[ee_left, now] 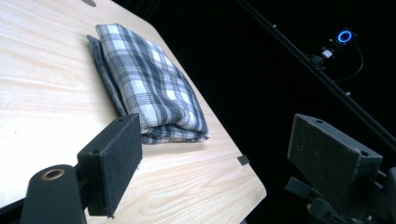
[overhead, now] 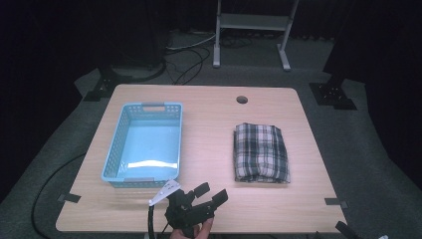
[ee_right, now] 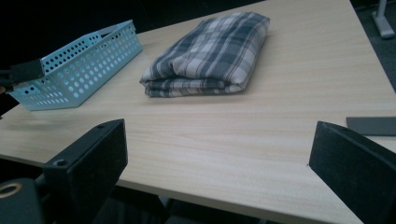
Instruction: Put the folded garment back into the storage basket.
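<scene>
Plainly, the folded grey-and-white plaid cloth lies on the right half of the pale wooden worktop, long axis running away from the person. Left claw, spread and empty, hovers at the near edge, cloth ahead-right. Right claw, spread too, faces the cloth's fold; which is nearer, can't tell.

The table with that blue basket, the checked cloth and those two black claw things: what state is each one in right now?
Blue basket: upright, empty.
Checked cloth: folded, lying flat on the table, apart from the basket.
Left gripper: open, holding nothing, above the table's near edge.
Right gripper: open, holding nothing, pointed at the cloth.
</scene>
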Available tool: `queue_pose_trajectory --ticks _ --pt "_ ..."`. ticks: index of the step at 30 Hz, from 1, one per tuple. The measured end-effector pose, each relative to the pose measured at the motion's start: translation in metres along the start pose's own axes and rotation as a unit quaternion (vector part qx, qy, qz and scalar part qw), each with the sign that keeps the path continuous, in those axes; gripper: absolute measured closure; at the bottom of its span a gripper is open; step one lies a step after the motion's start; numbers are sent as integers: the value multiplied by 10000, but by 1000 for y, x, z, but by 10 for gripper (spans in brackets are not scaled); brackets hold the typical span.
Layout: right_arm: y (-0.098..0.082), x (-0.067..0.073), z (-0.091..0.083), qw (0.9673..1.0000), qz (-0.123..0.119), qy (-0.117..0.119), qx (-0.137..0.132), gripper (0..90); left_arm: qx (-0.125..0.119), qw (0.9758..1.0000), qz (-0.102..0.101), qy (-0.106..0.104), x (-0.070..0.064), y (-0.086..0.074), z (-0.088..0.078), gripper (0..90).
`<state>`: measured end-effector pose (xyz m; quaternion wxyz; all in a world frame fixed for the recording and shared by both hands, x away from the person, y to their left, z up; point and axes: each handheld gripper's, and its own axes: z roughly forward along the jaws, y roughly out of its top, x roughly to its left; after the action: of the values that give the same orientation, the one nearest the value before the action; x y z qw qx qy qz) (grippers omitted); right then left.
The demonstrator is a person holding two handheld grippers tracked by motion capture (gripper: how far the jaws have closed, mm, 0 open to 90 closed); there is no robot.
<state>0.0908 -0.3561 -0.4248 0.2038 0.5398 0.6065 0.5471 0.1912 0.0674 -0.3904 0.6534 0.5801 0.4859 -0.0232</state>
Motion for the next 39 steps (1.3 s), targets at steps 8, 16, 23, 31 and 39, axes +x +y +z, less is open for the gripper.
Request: queue_pose_trajectory --ticks 8,16,23,31,39 --pt "10 5 -2 9999 -125 30 -52 43 -6 9998 -157 -128 2 2 2 168" --pt "25 1 4 9994 -312 37 -119 42 42 9992 -272 -305 5 9 13 168" --pt "36 1 13 9990 -416 127 -91 42 55 9990 -265 -365 5 14 19 168" --pt "48 1 21 9986 -480 199 -130 42 78 9986 -263 -450 4 23 27 168" --pt "56 3 31 9984 -486 290 -74 42 198 9982 -172 -545 0 29 40 168"
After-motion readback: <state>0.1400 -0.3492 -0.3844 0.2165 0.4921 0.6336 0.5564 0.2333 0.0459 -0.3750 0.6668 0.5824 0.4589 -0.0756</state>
